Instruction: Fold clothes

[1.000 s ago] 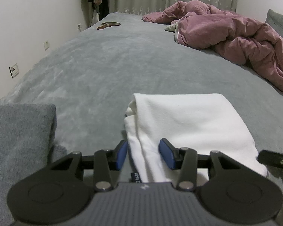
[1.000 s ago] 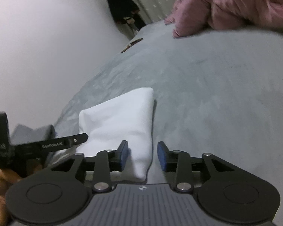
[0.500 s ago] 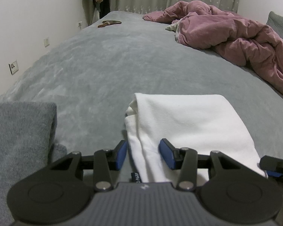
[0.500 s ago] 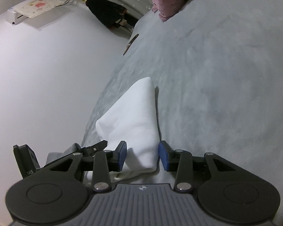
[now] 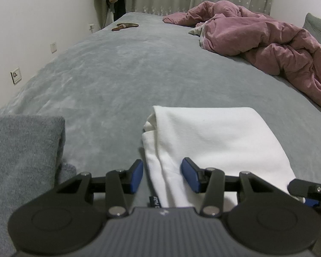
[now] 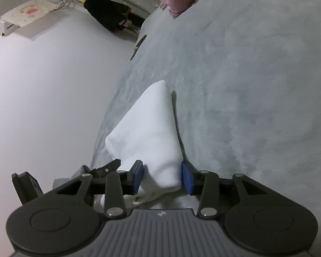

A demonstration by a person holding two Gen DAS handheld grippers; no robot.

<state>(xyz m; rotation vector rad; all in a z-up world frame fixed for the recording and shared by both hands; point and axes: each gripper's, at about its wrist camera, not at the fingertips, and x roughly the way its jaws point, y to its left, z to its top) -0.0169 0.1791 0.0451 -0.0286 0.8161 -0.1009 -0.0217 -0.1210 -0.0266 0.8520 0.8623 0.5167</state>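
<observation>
Now the right gripper (image 6: 162, 176) has rolled over since a second ago, jaws apart, straddling the folded white garment's (image 6: 148, 128) near corner. Left gripper (image 5: 162, 175) straddles the garment's opposite edge, jaws apart, unclamped. Fold looks finished; a lift probably comes next.

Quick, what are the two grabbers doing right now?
Left gripper: open, jaws either side of the white garment's edge.
Right gripper: open around its corner.

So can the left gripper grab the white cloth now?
Probably yes. The left gripper already straddles the near edge of the folded white cloth, jaws apart, with nothing in between but fabric.
</observation>
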